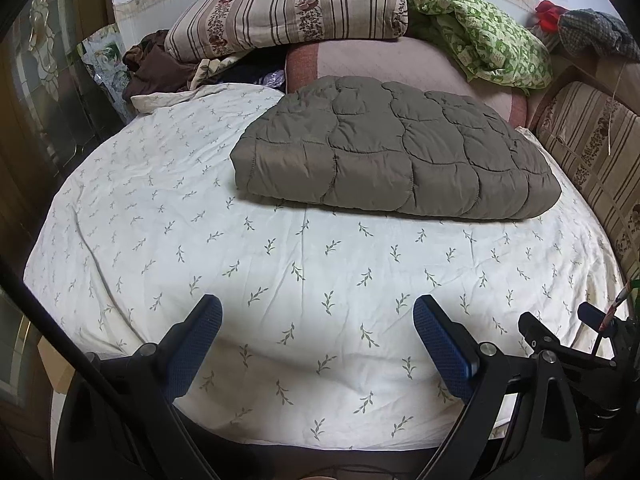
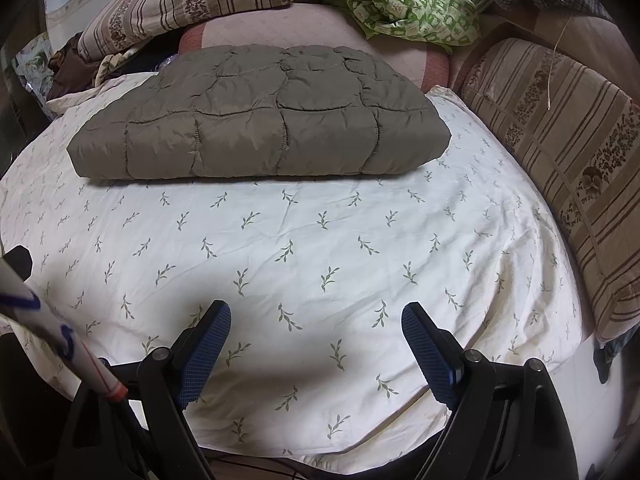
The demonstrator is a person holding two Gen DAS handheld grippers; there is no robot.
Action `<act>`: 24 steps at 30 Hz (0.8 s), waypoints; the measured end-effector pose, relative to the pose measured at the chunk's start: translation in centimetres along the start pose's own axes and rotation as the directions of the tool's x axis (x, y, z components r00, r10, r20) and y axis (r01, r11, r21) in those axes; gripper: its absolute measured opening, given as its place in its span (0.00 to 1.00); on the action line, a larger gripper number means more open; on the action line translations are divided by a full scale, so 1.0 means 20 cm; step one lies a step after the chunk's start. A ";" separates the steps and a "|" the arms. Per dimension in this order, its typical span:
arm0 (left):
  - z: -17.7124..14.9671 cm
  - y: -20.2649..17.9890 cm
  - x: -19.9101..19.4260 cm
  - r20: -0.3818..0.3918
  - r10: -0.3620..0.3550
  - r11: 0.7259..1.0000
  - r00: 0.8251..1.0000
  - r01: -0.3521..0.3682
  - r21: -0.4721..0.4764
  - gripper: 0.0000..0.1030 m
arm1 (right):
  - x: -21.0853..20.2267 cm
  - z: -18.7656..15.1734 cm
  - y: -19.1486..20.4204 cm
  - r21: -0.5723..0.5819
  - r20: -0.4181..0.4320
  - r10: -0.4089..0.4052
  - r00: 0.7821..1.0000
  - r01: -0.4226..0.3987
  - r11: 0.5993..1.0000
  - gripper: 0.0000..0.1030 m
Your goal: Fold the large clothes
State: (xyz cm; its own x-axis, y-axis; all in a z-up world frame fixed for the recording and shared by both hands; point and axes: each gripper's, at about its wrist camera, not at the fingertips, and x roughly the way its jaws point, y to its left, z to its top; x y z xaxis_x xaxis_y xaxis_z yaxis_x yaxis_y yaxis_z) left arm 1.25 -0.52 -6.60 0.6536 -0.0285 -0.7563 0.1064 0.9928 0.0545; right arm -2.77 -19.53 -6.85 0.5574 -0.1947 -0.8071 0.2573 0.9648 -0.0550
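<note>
A grey-brown quilted padded garment (image 1: 394, 152) lies folded into a thick rectangle on the white bed sheet with a leaf print (image 1: 280, 264); the right wrist view shows the garment (image 2: 256, 120) across the far half of the sheet (image 2: 320, 240). My left gripper (image 1: 318, 308) hovers over bare sheet near the bed's front edge, well short of the garment, open with nothing between its blue pads. My right gripper (image 2: 316, 314) stands likewise open and empty over the sheet. In the left wrist view, the right gripper's black frame (image 1: 560, 344) shows at the lower right.
Striped floral pillows (image 1: 288, 12) and a green patterned cloth (image 1: 480, 36) are piled at the head of the bed on a pink cushion (image 1: 400, 64). A striped cushion (image 2: 560, 152) lines the right side. Dark clothes (image 1: 148, 68) lie at the back left.
</note>
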 end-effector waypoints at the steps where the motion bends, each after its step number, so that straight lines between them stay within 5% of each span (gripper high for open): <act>1: 0.00 0.00 0.00 0.000 0.000 1.000 1.000 0.000 0.000 0.93 | 0.00 0.00 0.00 -0.001 -0.001 0.000 1.000 0.000 1.000 0.88; 24: -0.02 0.01 0.04 -0.031 -0.008 1.000 0.999 0.008 0.000 0.93 | 0.02 -0.01 0.02 -0.011 -0.013 -0.001 1.000 0.001 1.000 0.88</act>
State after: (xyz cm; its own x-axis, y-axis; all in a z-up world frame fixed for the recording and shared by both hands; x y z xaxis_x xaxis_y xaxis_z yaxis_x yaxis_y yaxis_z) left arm 1.60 -0.37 -7.48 0.6293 -0.0326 -0.7765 0.1114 0.9926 0.0487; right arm -2.61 -19.21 -7.41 0.5466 -0.1933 -0.8148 0.2495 0.9664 -0.0620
